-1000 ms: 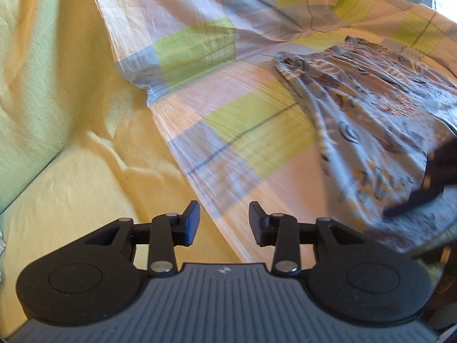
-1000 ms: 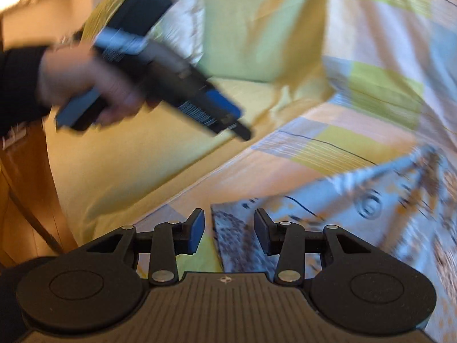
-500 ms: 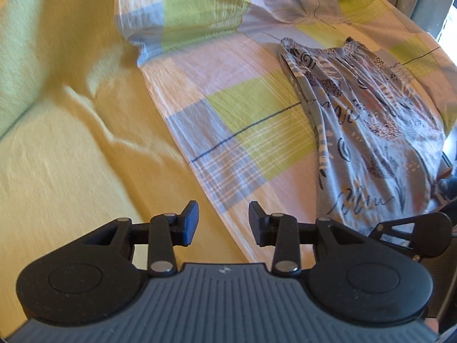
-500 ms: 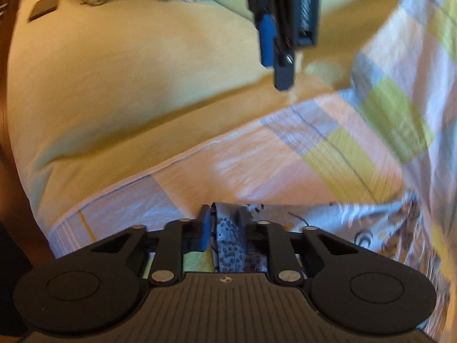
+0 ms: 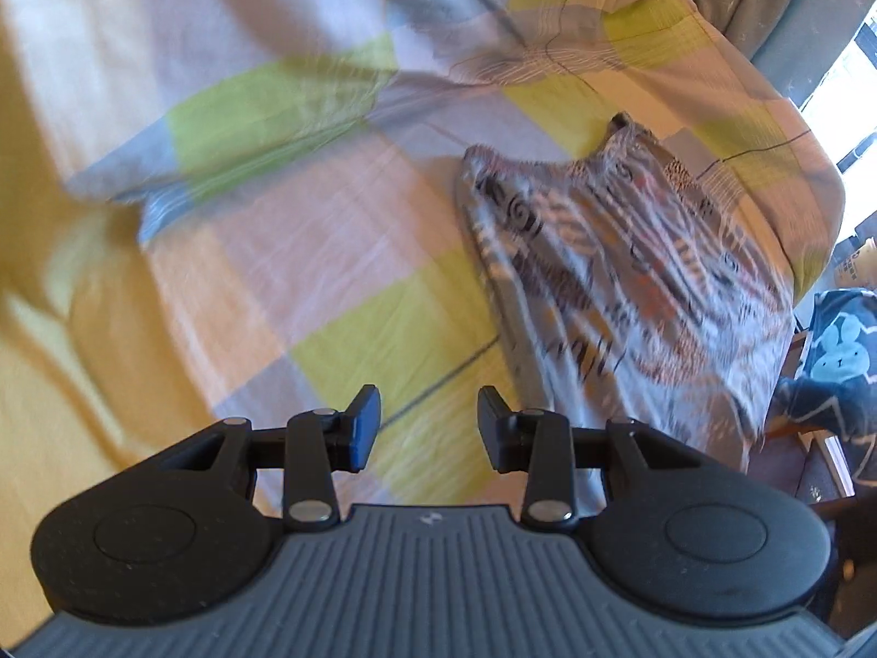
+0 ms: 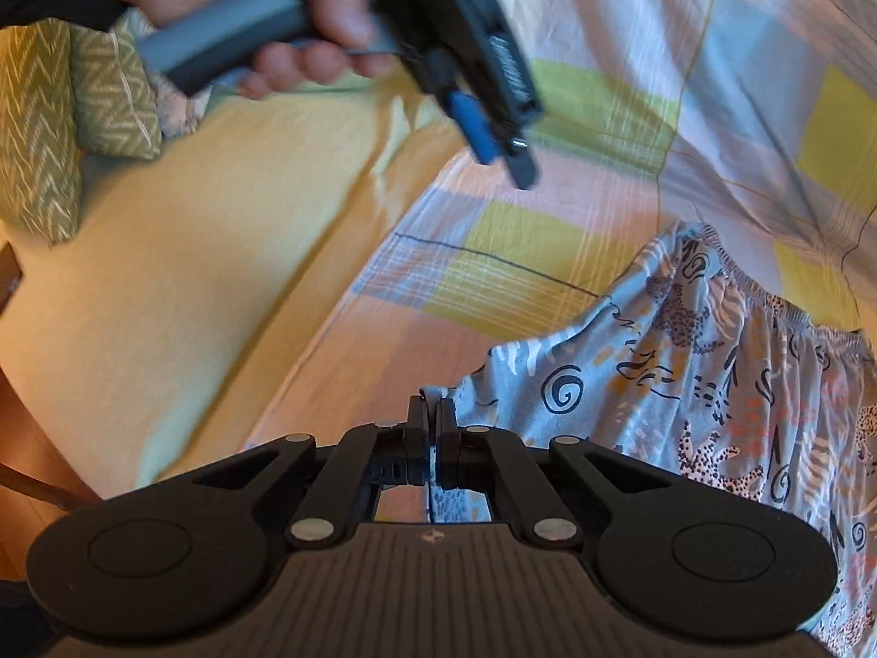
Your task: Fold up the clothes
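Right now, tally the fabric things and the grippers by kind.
Patterned garment: 1
Checked sheet: 1
Yellow cover: 1
Zigzag cushion: 1
Grippers: 2, left gripper, right gripper
Total: 6

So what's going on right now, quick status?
Right tongs shut on corner of grey patterned fabric garment. Left tongs open, in the air, empty. Nothing in the way.

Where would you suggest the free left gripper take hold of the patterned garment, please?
Probably the near hem corner matching the one the right gripper has pinched. The left gripper hangs open over the checked sheet, left of the patterned garment, so come in from that side, low, where the garment's edge lies flat.
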Motion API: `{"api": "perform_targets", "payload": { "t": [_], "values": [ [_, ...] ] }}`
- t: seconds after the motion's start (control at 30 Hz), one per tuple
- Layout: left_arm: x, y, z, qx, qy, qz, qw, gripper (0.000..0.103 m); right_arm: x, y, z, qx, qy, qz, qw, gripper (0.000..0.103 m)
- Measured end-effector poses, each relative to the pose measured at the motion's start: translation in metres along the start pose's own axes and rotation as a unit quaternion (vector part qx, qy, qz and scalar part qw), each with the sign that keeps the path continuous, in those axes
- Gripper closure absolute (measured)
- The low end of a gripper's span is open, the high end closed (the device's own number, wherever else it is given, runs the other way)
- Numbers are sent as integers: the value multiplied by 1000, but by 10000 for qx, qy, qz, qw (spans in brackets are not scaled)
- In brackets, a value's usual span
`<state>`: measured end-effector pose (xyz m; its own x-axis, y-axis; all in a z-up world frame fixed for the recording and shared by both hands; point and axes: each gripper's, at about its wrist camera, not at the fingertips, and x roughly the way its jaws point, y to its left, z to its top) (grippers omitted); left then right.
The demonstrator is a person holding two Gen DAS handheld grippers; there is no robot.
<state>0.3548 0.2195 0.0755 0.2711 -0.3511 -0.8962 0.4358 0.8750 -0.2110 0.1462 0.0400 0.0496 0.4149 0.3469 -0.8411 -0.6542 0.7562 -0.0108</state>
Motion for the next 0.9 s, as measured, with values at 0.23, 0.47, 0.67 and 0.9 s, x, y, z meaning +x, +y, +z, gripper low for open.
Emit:
{"api": "perform_targets", "payload": {
  "t": [0.23,0.47,0.67,0.9],
  "values": [
    [52,-37,73,330,279,295,9986,69,-42,-40,6,488,-164,360,9980,103],
    [123,-34,121,494,414,327,9974,70,-50,-66,-4,955,-37,287,9950,103],
    [167,-35,145,822,547,245,9948,77,-42,-65,-11,1510,144,137,9883,103],
    [162,-48,151,1275,615,280,9895,102,-43,-60,2,1854,173,57,9825,103]
  ]
}}
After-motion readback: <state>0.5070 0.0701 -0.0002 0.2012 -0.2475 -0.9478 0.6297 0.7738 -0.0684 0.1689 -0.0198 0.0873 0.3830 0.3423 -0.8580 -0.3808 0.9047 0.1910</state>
